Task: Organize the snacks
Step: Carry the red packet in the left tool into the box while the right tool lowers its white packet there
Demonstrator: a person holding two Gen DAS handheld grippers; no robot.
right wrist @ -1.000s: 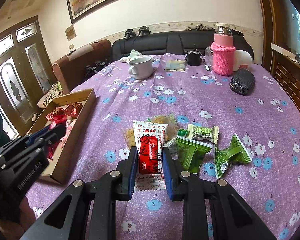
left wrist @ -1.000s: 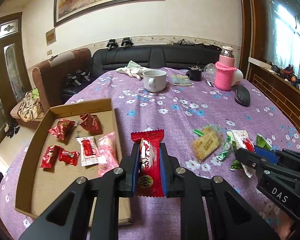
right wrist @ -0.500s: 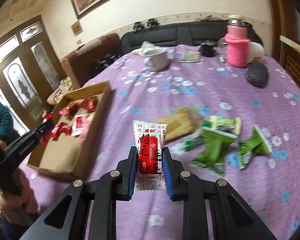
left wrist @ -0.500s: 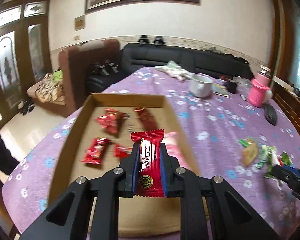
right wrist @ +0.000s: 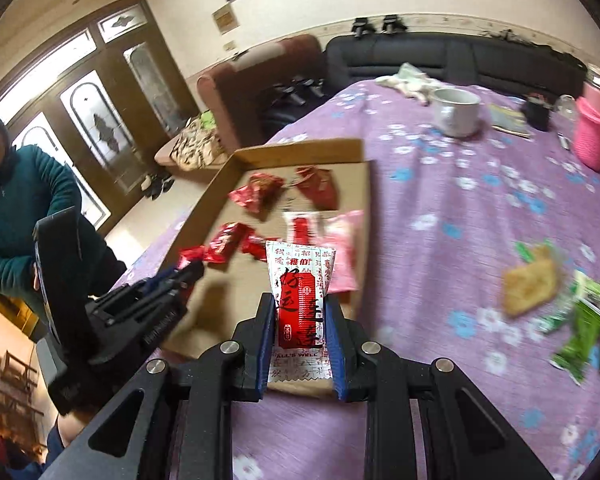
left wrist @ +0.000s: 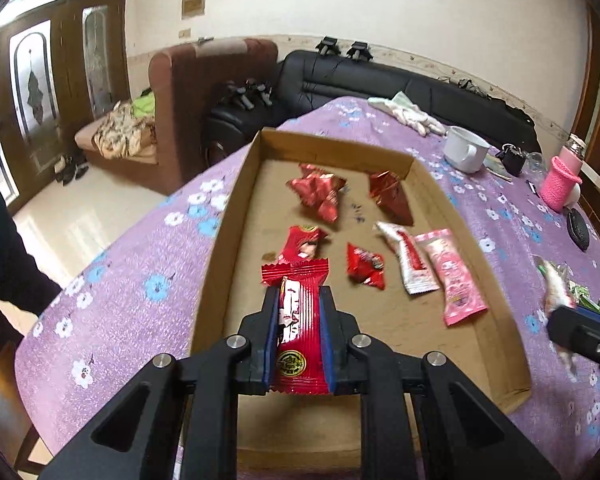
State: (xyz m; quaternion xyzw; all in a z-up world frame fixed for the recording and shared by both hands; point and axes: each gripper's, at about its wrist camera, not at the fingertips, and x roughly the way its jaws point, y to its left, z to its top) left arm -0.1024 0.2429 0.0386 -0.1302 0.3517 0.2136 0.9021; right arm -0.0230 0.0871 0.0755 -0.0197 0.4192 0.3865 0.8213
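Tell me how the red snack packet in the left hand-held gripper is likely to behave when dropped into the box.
The red snack packet stands straight between the left hand-held gripper's pads, so it is probably fairly stiff. It looks small and flat, so likely light. Its glossy wrapper may slide on the cardboard box floor.

The cardboard tray (left wrist: 236,216) is brown, matt and a little rough. The red snack packet (left wrist: 298,320) in front of it is glossy foil plastic. At two o'clock the mug (left wrist: 464,154) looks smooth ceramic. The tablecloth (left wrist: 140,280) is matt printed cloth.
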